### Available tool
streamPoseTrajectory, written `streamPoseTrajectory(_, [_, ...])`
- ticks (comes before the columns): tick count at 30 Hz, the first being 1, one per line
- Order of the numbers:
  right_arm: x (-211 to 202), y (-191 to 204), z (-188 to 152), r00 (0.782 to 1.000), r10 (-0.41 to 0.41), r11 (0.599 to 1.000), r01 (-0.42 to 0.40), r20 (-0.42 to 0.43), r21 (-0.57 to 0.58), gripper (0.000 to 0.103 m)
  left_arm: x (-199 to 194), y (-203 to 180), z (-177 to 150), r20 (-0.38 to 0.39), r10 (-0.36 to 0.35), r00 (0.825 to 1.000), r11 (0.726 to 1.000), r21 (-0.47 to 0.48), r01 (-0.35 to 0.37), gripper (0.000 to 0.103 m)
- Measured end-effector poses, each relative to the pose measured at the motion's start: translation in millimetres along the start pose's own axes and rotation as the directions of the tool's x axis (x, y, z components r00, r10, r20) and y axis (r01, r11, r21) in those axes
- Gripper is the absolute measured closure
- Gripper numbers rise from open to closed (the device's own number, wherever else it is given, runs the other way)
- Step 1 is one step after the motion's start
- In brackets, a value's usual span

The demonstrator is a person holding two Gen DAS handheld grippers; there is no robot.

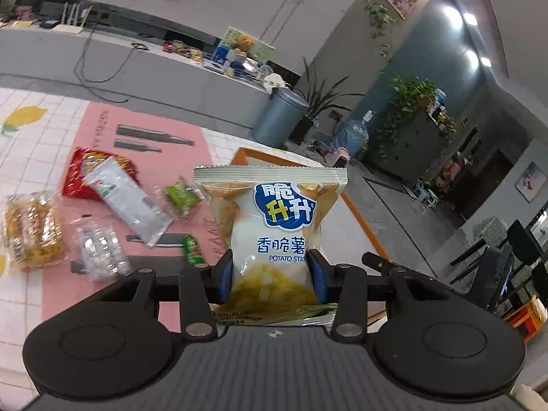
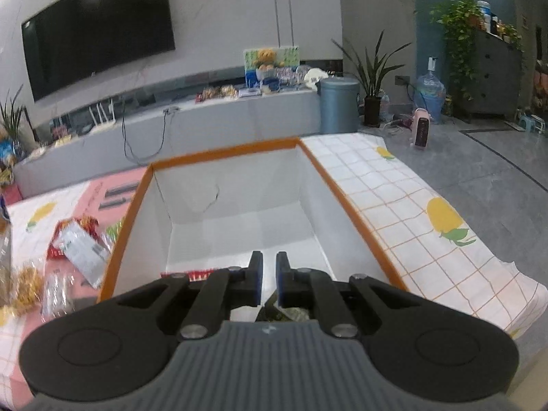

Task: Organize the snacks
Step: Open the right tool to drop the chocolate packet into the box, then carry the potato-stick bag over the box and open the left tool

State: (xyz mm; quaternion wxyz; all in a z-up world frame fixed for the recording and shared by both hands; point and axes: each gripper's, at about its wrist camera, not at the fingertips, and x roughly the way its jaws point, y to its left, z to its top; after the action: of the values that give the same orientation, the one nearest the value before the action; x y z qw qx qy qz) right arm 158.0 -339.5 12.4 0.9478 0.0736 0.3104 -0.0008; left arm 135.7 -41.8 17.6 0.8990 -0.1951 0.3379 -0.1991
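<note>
My left gripper (image 1: 270, 274) is shut on a white and yellow potato stick bag (image 1: 274, 226), held upright above the table. Behind it shows the orange rim of a box (image 1: 359, 215). Loose snacks lie to its left: a red packet (image 1: 82, 171), a white packet (image 1: 126, 202), a yellow snack bag (image 1: 32, 233), a clear packet (image 1: 101, 253) and small green packets (image 1: 181, 195). My right gripper (image 2: 269, 281) hangs over the white box with the orange rim (image 2: 222, 154), its jaws nearly closed with a narrow gap and nothing between them. A red packet edge (image 2: 198, 275) and a dark packet (image 2: 277, 310) lie in the box below it.
The table has a white checked cloth with lemon prints (image 2: 428, 212) and a pink mat (image 1: 150, 130). Snacks lie left of the box in the right wrist view (image 2: 78, 243). Beyond are a TV (image 2: 99, 30), a low counter (image 2: 205, 116), a grey bin (image 2: 339, 106) and plants.
</note>
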Motion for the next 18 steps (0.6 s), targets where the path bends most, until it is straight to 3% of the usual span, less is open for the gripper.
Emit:
streamPoseTrajectory(3, [-9.5, -13.5, 3.7, 0.999, 0.023, 0.998, -0.025, 0.032, 0.065, 0.098, 14.0, -20.4, 1.1, -0.025, -0.002, 1.0, 0.999, 0.05, 0.004, 0.053])
streamPoseTrajectory(6, [-13.5, -29.2, 6.7, 0.999, -0.007, 0.992, 0.001, 0.046, 0.129, 0.098, 36.8, -35.8, 2.3, -0.083, -0.003, 0.997, 0.999, 0.042, 0.006, 0.053])
streamPoseTrajectory(13, [-19.2, -52.1, 12.5, 0.996, -0.039, 0.982, 0.024, 0.075, 0.189, 0.096, 99.3, -77.5, 6.4, -0.176, -0.013, 0.984, 0.997, 0.073, 0.026, 0.053])
streamPoseTrajectory(18, [-21.1, -60.9, 12.9, 0.994, -0.076, 0.975, 0.058, 0.073, 0.215, 0.096, 136.7, -91.9, -1.5, -0.232, -0.01, 0.973, 0.999, 0.045, 0.021, 0.053])
